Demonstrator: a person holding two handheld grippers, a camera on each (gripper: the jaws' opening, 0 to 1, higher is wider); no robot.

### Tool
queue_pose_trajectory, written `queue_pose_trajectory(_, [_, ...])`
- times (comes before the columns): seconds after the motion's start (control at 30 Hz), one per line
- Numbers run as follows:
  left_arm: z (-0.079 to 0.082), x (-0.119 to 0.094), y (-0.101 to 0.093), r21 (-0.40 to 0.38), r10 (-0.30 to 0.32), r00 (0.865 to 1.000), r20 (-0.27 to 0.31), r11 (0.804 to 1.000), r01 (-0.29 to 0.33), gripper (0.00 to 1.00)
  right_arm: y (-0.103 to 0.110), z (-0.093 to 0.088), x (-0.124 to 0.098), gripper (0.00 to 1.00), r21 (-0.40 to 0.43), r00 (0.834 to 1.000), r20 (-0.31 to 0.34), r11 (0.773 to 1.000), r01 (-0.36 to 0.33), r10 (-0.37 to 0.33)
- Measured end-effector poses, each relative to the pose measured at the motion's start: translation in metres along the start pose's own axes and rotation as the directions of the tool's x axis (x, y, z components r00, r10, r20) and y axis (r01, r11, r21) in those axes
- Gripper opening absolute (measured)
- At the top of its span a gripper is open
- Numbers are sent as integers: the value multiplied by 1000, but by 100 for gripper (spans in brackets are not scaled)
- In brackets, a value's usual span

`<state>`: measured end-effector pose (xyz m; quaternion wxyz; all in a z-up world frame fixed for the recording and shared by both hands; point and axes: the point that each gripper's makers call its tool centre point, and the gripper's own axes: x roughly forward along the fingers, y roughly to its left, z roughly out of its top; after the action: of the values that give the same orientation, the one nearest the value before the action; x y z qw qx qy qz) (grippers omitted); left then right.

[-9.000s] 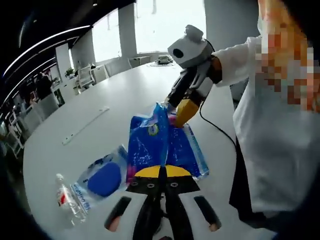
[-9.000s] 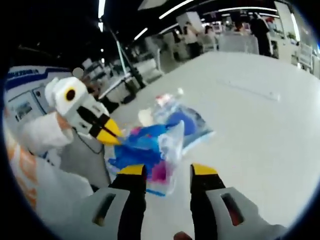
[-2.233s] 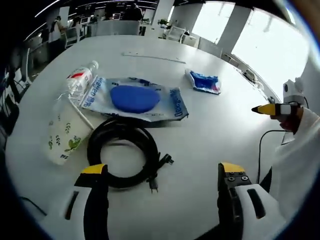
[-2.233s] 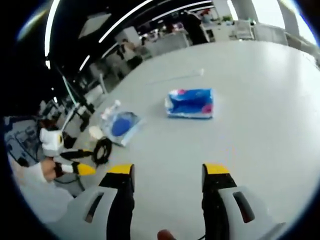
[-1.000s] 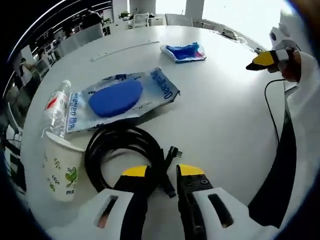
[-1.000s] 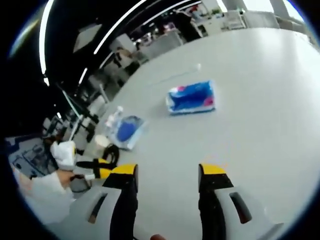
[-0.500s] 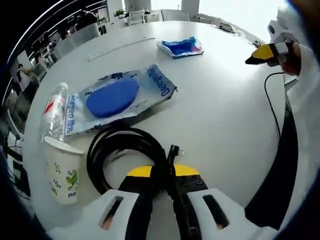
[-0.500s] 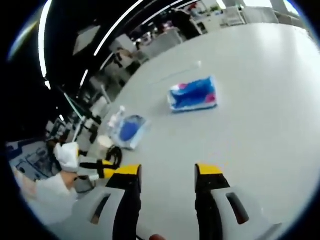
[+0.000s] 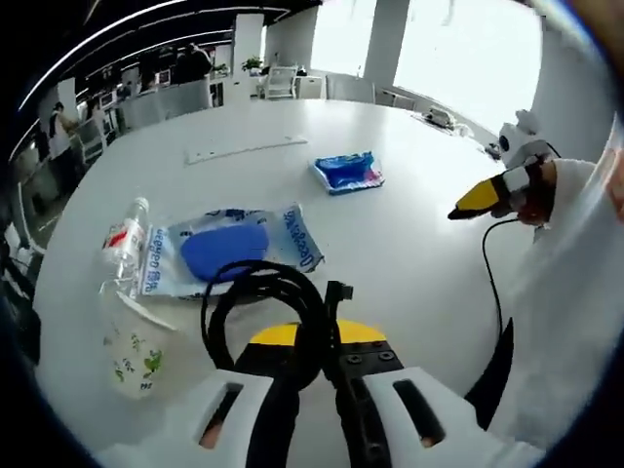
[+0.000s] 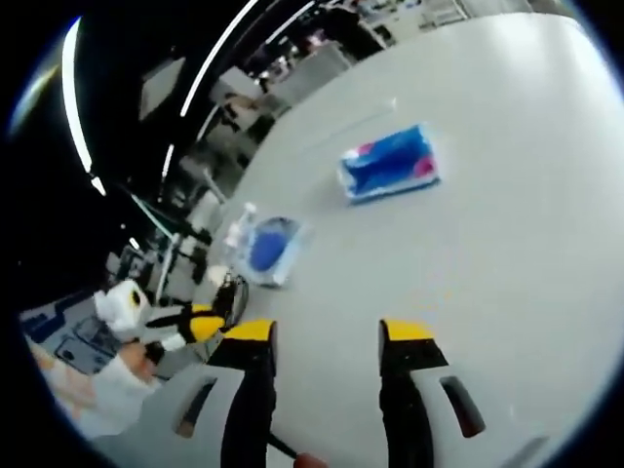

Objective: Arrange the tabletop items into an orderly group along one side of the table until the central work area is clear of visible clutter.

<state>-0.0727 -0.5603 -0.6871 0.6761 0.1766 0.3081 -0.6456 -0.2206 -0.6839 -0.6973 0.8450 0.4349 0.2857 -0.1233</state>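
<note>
The left gripper (image 9: pixel 314 336) has just pinched the coiled black power cable (image 9: pixel 265 302) and lifted it: half a second ago the coil lay flat on the white table (image 9: pixel 419 263), and now it stands up on edge between the pressed-together jaws, its plug end poking up beside the yellow tips. That looks like the start of carrying it toward the tidy side.

The coil's loop rises in front of the sponge pack (image 9: pixel 229 252), a clear bag with a blue oval sponge inside, its long axis running across the table from the water bottle (image 9: pixel 125 237) toward the tissue pack (image 9: pixel 347 172). The paper cup (image 9: pixel 132 343) lies tipped over just beside the cable, mouth toward the sponge pack.

The right gripper (image 10: pixel 330 341) hovers with jaws spread and nothing between them, well apart from the tissue pack (image 10: pixel 391 163), which lies alone, farther out across the table than the sponge pack (image 10: pixel 265 247).
</note>
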Motion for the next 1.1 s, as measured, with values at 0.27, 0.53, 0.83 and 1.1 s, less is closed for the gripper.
queue_pose_trajectory(0.27, [40,-10,-25,79,-64,996,63,995,59,9,38,-13,6,45,163,987,-70,978,-129,142])
queue_pose_trajectory(0.53, [63,-6,-58,244,-118,991,56,965,101,9,72,14,2,55,265,971,33,935,-235,235])
queue_pose_trajectory(0.83, [63,5,-111,569,-193,980,-53,800,189,9,86,18,16,61,337,960,-10,904,-262,281])
queue_pose_trajectory(1.1, [46,14,-135,755,-173,976,-133,620,213,9,87,4,23,16,251,963,-109,944,-214,247])
